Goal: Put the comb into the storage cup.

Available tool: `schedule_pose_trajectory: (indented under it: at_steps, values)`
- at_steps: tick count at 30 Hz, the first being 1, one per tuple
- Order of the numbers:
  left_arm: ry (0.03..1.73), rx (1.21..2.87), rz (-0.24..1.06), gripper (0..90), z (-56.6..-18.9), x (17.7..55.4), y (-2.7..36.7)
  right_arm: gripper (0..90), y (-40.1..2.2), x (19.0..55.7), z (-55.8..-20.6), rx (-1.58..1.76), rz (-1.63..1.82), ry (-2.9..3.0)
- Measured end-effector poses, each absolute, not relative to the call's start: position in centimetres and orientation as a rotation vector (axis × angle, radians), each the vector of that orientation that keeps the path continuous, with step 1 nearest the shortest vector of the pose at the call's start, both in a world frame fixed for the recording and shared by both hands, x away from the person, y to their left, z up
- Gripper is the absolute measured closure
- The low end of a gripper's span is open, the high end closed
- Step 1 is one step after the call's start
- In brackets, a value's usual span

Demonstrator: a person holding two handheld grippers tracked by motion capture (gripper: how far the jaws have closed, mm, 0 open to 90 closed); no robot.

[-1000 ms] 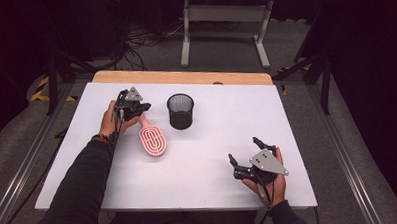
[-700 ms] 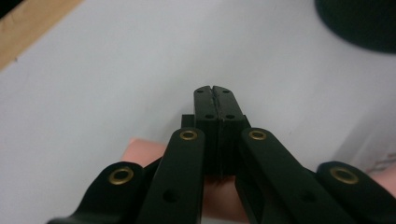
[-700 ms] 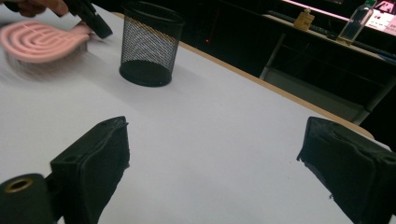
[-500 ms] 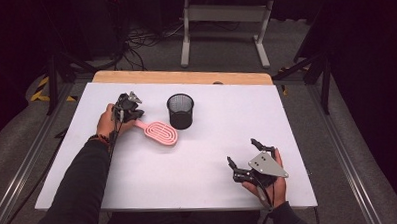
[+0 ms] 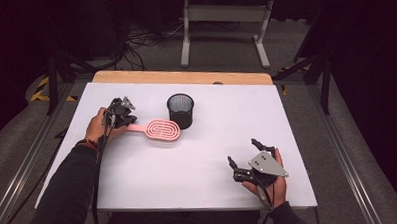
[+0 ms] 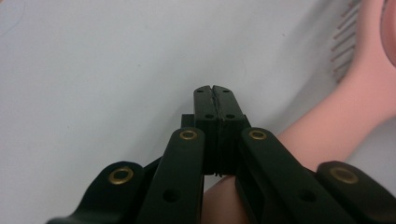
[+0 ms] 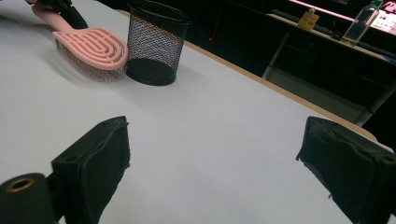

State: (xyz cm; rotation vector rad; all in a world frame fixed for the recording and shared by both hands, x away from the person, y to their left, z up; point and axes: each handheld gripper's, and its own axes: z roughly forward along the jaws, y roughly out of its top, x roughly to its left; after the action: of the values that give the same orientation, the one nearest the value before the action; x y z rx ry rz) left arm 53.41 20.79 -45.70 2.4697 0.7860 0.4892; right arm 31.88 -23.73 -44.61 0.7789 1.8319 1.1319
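My left gripper has its jaws pressed together on the handle of the pink hairbrush, whose slotted oval head reaches away from my fingertips across the white table and lies just beside the black mesh cup. In the left gripper view the brush handle runs off under my closed tips. My right gripper rests near the table's close edge, well apart from the brush, its jaws wide after easing slightly inward, with bare tabletop between the pads and nothing gripped
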Motion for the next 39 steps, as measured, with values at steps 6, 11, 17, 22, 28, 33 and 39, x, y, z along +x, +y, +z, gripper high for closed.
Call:
schedule_pose_trajectory:
  at_steps: [6, 11, 17, 22, 28, 33, 39]
  values:
    - [0.751, 2.493, 0.452, 89.8, -45.5, 51.8, 21.2, 8.8, -23.7, 31.9, -44.6, 0.777, 1.131, 1.840]
    - [0.725, 2.514, 0.443, 89.7, -45.2, 50.6, 21.7, 8.9, -23.6, 31.9, -44.7, 0.776, 1.126, 1.848]
    - [0.749, 2.523, 0.434, 89.6, -45.6, 50.1, 22.7, 8.9, -23.5, 31.9, -44.7, 0.779, 1.118, 1.852]
    - [0.755, 2.506, 0.366, 89.7, -45.6, 49.6, 23.7, 8.9, -23.5, 32.0, -44.8, 0.781, 1.115, 1.859]
    - [0.741, 2.525, 0.321, 89.3, -45.5, 48.6, 23.9, 8.9, -23.5, 32.2, -44.9, 0.778, 1.113, 1.877]
    - [0.719, 2.511, 0.305, 87.3, -45.6, 47.6, 23.8, 9.3, -23.5, 32.1, -44.9, 0.773, 1.127, 1.885]
    - [0.709, 2.473, 0.336, 86.5, -45.4, 47.1, 23.8, 9.3, -23.3, 32.1, -44.9, 0.763, 1.117, 1.898]
